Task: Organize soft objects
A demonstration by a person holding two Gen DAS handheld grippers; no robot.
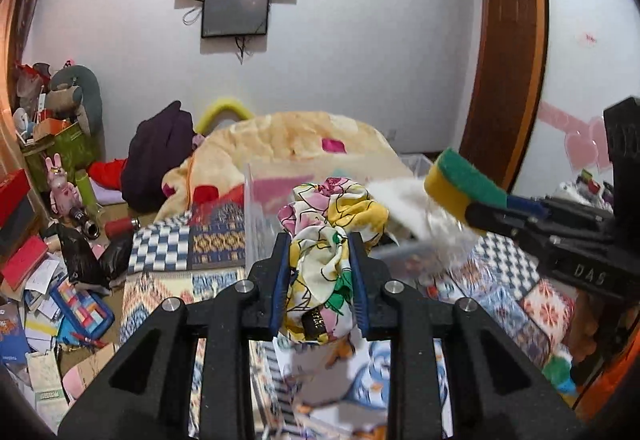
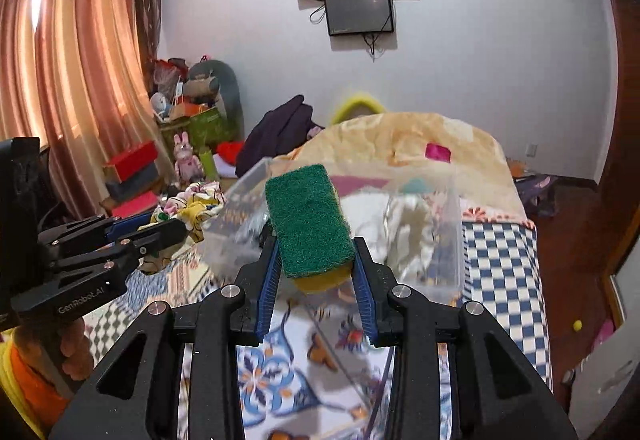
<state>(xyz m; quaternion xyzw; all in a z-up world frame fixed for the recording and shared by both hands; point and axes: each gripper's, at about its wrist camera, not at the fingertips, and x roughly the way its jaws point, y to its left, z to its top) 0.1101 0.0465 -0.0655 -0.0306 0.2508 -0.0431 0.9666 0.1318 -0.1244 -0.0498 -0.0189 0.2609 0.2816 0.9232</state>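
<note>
My left gripper [image 1: 319,240] is shut on a bunched floral cloth [image 1: 326,224], pink, yellow and white, held above the bed. It also shows at the left of the right wrist view [image 2: 192,205]. My right gripper [image 2: 315,244] is shut on a yellow sponge with a green scouring face [image 2: 308,220], held over a clear plastic bin [image 2: 456,236]. The sponge shows in the left wrist view [image 1: 460,183] too, at the right. A white fluffy cloth [image 2: 408,224] lies inside the bin.
The bin stands on a bed with a patchwork cover [image 2: 500,252] and an orange blanket heap [image 2: 420,135] behind. Books, boxes and toys litter the floor at the left [image 1: 48,280]. A dark garment [image 1: 160,155] lies beyond the bed.
</note>
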